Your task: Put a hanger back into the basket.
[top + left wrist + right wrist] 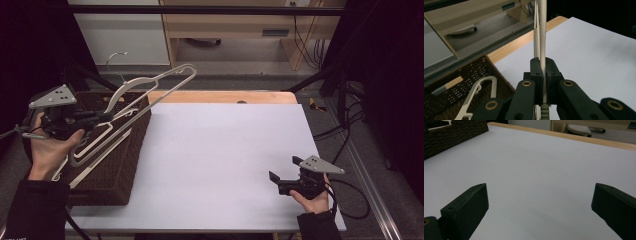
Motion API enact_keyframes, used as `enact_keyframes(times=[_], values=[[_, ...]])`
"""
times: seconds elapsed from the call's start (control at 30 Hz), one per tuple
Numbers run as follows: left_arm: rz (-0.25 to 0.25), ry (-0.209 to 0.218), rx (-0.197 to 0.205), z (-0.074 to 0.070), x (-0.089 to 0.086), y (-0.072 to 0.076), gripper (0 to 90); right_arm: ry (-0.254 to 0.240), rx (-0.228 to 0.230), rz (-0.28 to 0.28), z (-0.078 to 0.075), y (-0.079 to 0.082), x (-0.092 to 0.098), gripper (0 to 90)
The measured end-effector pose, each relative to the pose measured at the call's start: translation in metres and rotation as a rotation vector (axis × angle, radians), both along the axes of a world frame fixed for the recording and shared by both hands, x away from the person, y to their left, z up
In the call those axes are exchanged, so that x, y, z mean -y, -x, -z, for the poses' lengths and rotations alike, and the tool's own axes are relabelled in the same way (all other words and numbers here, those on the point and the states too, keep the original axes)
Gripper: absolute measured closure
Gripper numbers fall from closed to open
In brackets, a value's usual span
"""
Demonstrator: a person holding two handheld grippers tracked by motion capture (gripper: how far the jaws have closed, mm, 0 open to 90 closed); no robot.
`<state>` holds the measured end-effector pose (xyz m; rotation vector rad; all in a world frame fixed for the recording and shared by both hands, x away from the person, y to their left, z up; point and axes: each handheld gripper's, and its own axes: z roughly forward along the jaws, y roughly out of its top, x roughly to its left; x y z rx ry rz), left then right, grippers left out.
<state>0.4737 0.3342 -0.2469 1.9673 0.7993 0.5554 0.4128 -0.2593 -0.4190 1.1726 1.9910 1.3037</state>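
Above the wicker basket [115, 170], left tongs [102, 118] clamp a white hanger [165, 82]

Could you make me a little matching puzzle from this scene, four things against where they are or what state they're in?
Things:
1. left gripper
2. right gripper
3. white hanger
4. brown woven basket

States:
A. jaws wide open, nothing between them, low over the white table top
B. sits at the table's left edge with another hanger inside
C. jaws clamped on a thin bar
D. lifted in the air above the basket

Pairs: 1-C, 2-A, 3-D, 4-B
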Motion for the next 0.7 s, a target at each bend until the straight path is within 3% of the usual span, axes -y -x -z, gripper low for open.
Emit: enact_keyframes(times=[0.4, 0.7], values=[[-0.087, 0.01, -0.028, 0.021, -0.052, -0.005, 86.6, -0.003, -0.007, 0.001, 0.0, 0.0, 0.0, 1.5], [-0.147, 0.0, -0.058, 0.036, -0.081, -0.006, 86.6, -0.003, -0.008, 0.0, 0.0, 0.0, 0.0, 1.5]])
